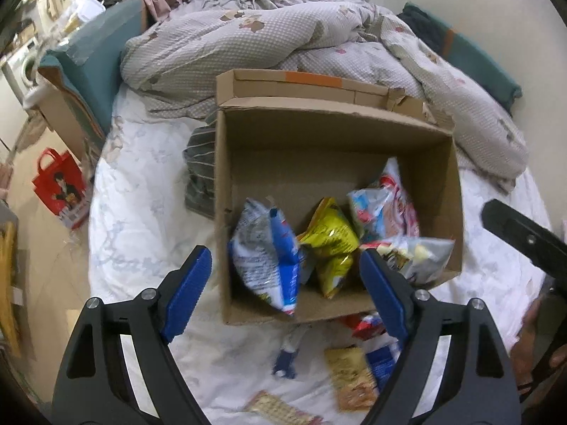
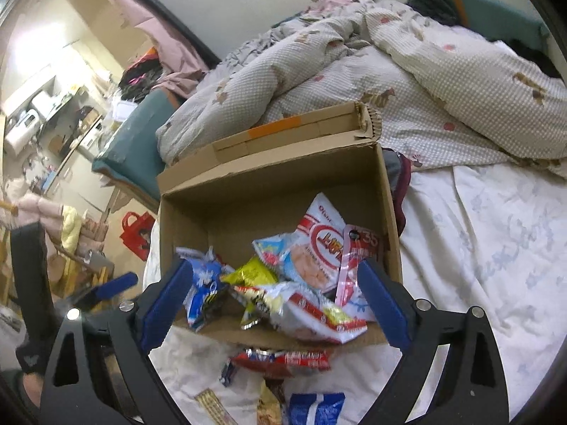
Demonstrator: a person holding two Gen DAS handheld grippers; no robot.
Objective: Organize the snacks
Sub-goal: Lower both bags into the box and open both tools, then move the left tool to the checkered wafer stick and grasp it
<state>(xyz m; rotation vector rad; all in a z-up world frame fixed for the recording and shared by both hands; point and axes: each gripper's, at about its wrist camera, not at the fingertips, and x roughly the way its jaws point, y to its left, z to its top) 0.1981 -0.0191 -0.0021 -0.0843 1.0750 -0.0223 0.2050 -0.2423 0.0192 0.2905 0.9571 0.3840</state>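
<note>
- The left gripper (image 1: 285,276) is spread wide and holds nothing; it hangs over the near edge of the cardboard box (image 1: 333,131).
- The right gripper (image 2: 276,283) is also wide and empty, above the same box (image 2: 283,184).
- Inside the box lie a blue-white bag (image 1: 264,255), a yellow bag (image 1: 331,237) and a red-white bag (image 2: 319,244).
- More snack packets (image 2: 283,357) lie on the white bed sheet (image 1: 141,212), just before the box.
- A crumpled quilt (image 1: 248,42) is behind the box.
</note>
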